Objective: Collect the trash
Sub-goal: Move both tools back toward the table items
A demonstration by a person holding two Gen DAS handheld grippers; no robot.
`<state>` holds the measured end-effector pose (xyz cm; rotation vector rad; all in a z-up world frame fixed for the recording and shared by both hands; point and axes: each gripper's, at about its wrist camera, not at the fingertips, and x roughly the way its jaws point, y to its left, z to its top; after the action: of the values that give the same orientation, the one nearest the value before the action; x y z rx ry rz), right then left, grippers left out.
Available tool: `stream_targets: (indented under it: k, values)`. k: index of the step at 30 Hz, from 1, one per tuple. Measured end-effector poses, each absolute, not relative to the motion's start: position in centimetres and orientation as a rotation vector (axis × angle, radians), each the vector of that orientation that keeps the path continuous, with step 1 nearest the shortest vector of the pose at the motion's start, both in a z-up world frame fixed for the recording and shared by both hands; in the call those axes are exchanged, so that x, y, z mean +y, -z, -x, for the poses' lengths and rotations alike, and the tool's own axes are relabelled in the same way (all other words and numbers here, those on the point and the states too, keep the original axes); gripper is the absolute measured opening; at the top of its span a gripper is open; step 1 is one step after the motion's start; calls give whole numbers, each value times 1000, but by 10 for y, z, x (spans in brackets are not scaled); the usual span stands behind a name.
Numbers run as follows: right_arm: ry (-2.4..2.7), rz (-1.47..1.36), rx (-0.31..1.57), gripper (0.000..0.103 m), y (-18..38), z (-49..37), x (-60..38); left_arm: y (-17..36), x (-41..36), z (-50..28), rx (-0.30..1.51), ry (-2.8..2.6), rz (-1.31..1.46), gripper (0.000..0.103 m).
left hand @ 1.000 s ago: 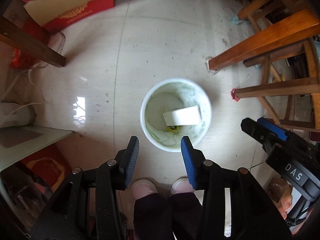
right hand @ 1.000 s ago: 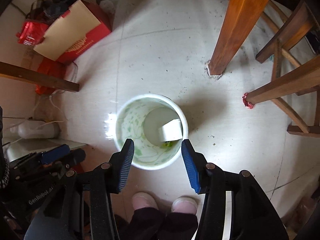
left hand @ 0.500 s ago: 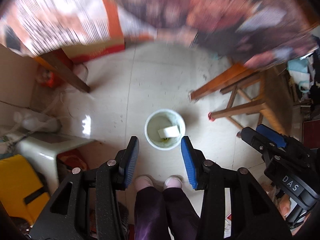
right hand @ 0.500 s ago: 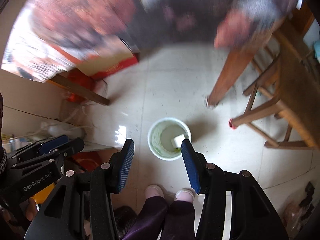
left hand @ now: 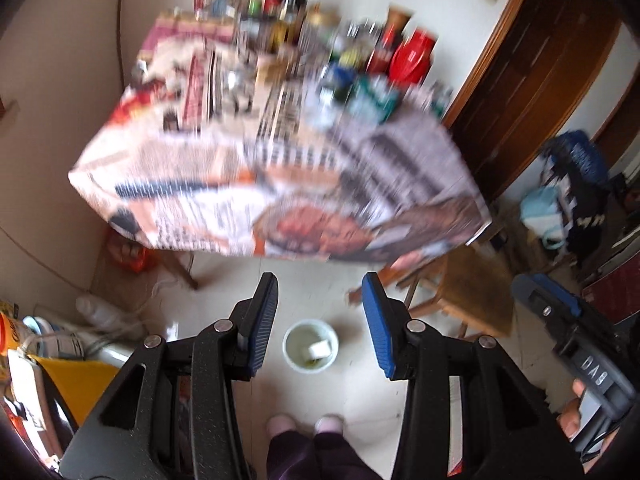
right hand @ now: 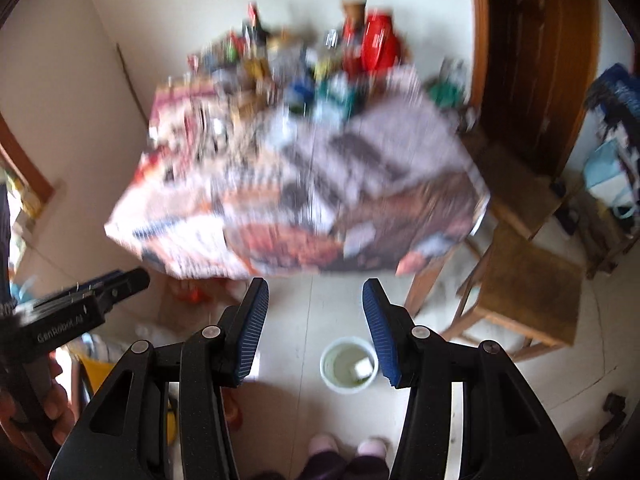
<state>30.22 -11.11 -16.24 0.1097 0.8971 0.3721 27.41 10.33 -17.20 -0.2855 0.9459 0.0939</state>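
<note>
Bin (left hand: 310,345): one white scrap inside. Both grippers' fingers (left hand: 262,322) (right hand: 379,331) apart, empty. Cluttered tabletop (left hand: 280,168) uncollected.

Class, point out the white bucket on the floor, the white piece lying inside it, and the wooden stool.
white bucket (left hand: 294,360), left wrist view, on its left rim.
white piece (left hand: 320,349), left wrist view, on its top face.
wooden stool (right hand: 532,280), right wrist view, on its seat.

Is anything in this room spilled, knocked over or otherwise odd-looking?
Nothing looks spilled or toppled. The white bucket stands upright on the floor with a white scrap inside and greenish stains on its wall. The table is crowded with bottles, but too blurred to judge.
</note>
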Motion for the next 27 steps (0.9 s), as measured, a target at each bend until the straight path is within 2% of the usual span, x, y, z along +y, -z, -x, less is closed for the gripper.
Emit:
stream_targets:
  k: [6,10,17,19,20,21,25,27]
  values:
    - [-350,-149,737,45,88,-286,-121,94,97,-250,801,-63,196,44]
    - [-337,-136,651,45,59,-276,-126,55,100,-232,694,-55,166,50]
    - [-325,-130,555,46,31,-267,-127,23,101,-228,609,-4,162,60]
    - [-328,-123,550,58,28,-272,-126,19,101,-233,596,-5,158,67]
    - [-326,-121,540,70,26,-275,-126,17,102,-237,590,-5,158,70]
    - [-324,-119,529,74,25,-277,-127,16,101,-240,587,-6,159,72]
    - [-345,-108,525,77,26,-303,-128,16,103,-266,586,-27,159,81]
    - [-358,-107,523,82,26,-317,-129,17,102,-283,579,-51,165,83]
